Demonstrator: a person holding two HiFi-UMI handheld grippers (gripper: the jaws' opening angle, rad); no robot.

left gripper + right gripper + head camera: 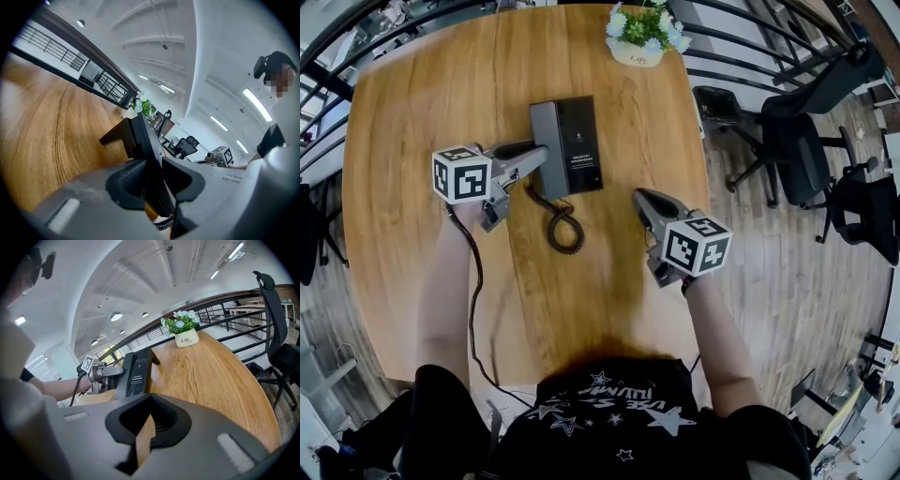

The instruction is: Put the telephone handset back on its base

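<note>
1. The left hand-held gripper (528, 155) has its jaws partly parted around the telephone handset (547, 131). In the left gripper view one ribbed pad looks clear of it, so the hold seems slack.
2. The handset lies at this gripper's tips, along the nearer edge of the base (581, 141), and appears to rest on it.
3. The right hand-held gripper (645, 202) hangs well apart from the base. Its jaws are drawn to a narrow slit with nothing inside.
4. Risk: if the handset is not fully seated, a jaw brushing its edge on the way out could tip it off onto the surface (412, 112).
5. Risk: the coiled cord (565, 225) lies just beside the left gripper's tips, between the two grippers. A jaw hooking a loop would tug the handset loose.
6. Risk: nothing steadies the base, so a sideways nudge would likely slide it on the smooth wood.
7. Materials: the handset is a slim grey slab of hard plastic, and the base is a flat black box. The cord is springy and rubbery, and the surface is varnished grained wood.
</note>
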